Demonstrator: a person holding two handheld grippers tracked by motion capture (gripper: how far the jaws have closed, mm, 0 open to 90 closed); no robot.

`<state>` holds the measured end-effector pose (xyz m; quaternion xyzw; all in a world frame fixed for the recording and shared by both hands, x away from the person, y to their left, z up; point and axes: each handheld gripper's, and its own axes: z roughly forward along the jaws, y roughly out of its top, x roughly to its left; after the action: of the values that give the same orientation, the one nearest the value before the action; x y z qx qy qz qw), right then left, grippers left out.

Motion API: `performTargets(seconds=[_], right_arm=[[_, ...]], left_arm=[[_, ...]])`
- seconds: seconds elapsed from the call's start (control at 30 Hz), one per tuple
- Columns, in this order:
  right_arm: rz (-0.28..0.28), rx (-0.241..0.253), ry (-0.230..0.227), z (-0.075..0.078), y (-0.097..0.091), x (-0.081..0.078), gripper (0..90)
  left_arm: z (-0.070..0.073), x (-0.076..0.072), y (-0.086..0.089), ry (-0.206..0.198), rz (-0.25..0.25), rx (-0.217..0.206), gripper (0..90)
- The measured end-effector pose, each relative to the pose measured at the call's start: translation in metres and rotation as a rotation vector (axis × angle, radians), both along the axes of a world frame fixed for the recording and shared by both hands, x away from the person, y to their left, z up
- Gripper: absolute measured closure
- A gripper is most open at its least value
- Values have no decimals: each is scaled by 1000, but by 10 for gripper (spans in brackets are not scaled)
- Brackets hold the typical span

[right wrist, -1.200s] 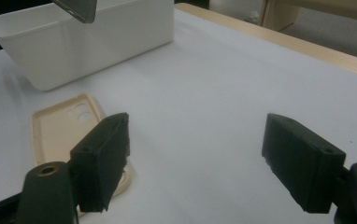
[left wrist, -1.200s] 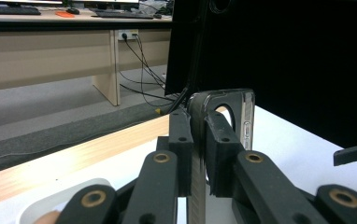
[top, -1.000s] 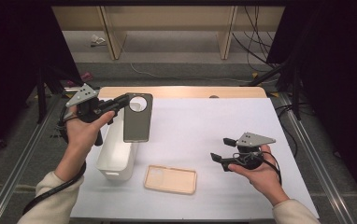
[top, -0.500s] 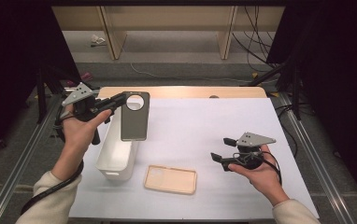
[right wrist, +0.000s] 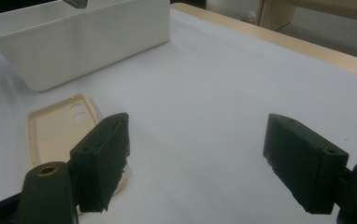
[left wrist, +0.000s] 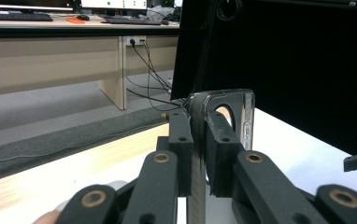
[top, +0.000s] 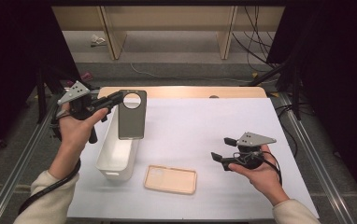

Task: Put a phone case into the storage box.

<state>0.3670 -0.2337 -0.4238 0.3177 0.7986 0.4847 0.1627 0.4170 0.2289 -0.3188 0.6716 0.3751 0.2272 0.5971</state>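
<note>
Here, left gripper (top: 113, 99) clamped on dark phone case (top: 132, 116), right gripper (top: 222, 151) wide apart, holding nothing

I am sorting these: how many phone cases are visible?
2. A dark phone case held by the left gripper above the white bin; a beige phone case flat on the table.

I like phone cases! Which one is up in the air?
The dark grey case, pinched in the left gripper above the white bin. The beige case lies flat on the table.

A phone case (top: 170, 179) lies on the table (top: 204, 121), just right of the bin (top: 119, 156).
</note>
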Motion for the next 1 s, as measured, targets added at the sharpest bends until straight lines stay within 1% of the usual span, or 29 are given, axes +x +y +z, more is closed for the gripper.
performTargets(seconds=[0.27, 0.4, 0.47, 0.6, 0.67, 0.7, 0.77, 1.0], right_arm=[[0, 1, 1, 0, 1, 0, 237], [-5, 3, 2, -1, 0, 1, 237], [-7, 2, 3, -1, 0, 1, 236], [-8, 2, 5, -1, 0, 1, 237], [-8, 1, 6, -1, 0, 1, 237], [-9, 2, 6, -1, 0, 1, 237], [-10, 3, 5, -1, 0, 1, 237], [-12, 6, 6, -1, 0, 1, 237]], left_arm=[[3, 4, 6, -7, 7, -4, 820], [4, 8, 13, -22, 14, -20, 820], [5, 9, 15, -26, 18, -20, 820], [4, 12, 18, -30, 23, -15, 820], [3, 14, 20, -31, 26, -10, 820], [2, 17, 22, -35, 27, 2, 820], [2, 19, 23, -37, 29, 5, 820], [2, 26, 24, -40, 34, 18, 820]])
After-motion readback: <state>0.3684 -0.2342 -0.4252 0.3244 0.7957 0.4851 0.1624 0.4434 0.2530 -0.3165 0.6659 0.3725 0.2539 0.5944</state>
